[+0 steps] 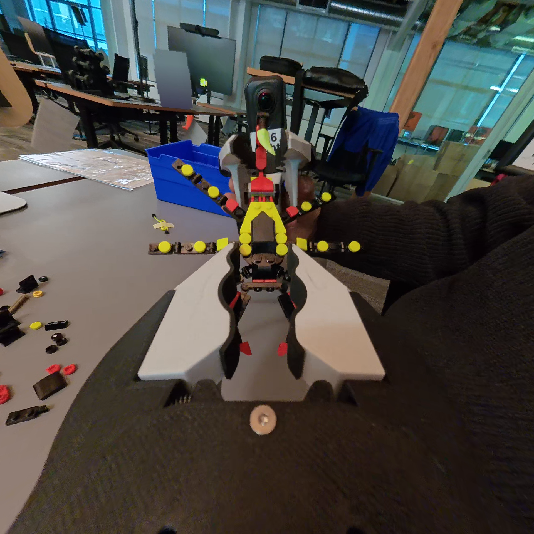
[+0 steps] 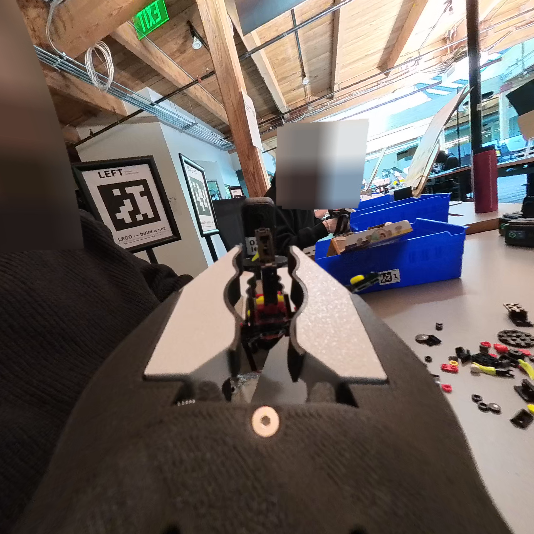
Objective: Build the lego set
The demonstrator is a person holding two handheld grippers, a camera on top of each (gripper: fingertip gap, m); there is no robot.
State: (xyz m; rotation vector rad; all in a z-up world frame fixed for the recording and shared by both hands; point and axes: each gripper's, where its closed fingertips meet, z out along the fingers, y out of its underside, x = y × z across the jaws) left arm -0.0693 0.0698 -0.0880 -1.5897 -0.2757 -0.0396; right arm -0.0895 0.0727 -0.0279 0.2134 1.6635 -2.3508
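A brick-built creature (image 1: 262,228) with a yellow, black and red body, yellow-studded black legs and a raised red tail with a lime tip hangs above the grey table (image 1: 86,237). My left gripper (image 1: 263,251) is shut on its black front end, both pads against its sides. My right gripper (image 1: 264,185) faces me and is shut on the rear body below the tail. In the right wrist view the creature (image 2: 268,306) sits pinched between the right gripper's (image 2: 264,251) fingers, and the left gripper's camera body (image 2: 257,216) shows just behind it.
Loose black, red and yellow pieces (image 1: 49,341) lie at the table's left, and also show in the right wrist view (image 2: 491,361). A blue bin (image 1: 179,173) stands behind. More blue bins (image 2: 404,260) and a seated person (image 2: 300,228) are across. A dark sleeve (image 1: 433,245) reaches in from the right. Some 6 centimetres of space lies between my two pairs of fingers.
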